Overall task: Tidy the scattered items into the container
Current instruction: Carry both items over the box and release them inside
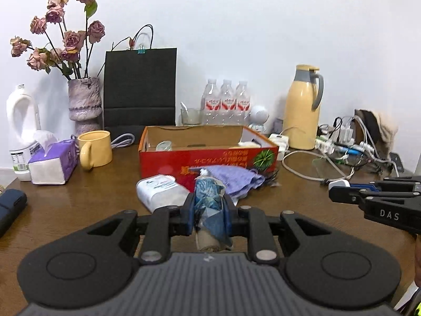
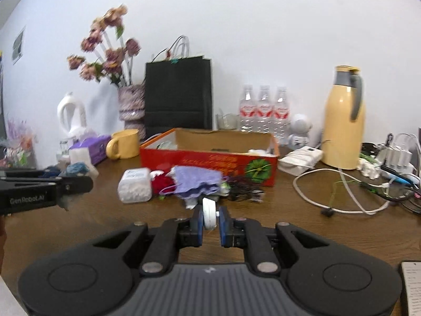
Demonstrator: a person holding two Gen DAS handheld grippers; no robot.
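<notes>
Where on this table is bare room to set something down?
Bare wood lies in front of the tissue box and mug, left of the white bottle. Crowded: the pile before the red box, and the cables on the right.

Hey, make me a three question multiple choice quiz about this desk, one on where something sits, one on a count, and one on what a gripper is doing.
1. Where does the yellow ceramic mug stand?
A. inside the red cardboard box
B. left of the box, on the brown wooden table
C. on top of the black paper bag

2. How many clear plastic water bottles stand behind the box?
A. two
B. three
C. five

3. What is the left gripper doing?
A. open, holding nothing
B. shut on a blue crumpled plastic roll
C. shut on the mug

Answers:
1 B, the mug rests on the table beside the purple tissue pack.
2 B, three red-labelled bottles stand side by side.
3 B, both pads press the roll's sides.
</notes>
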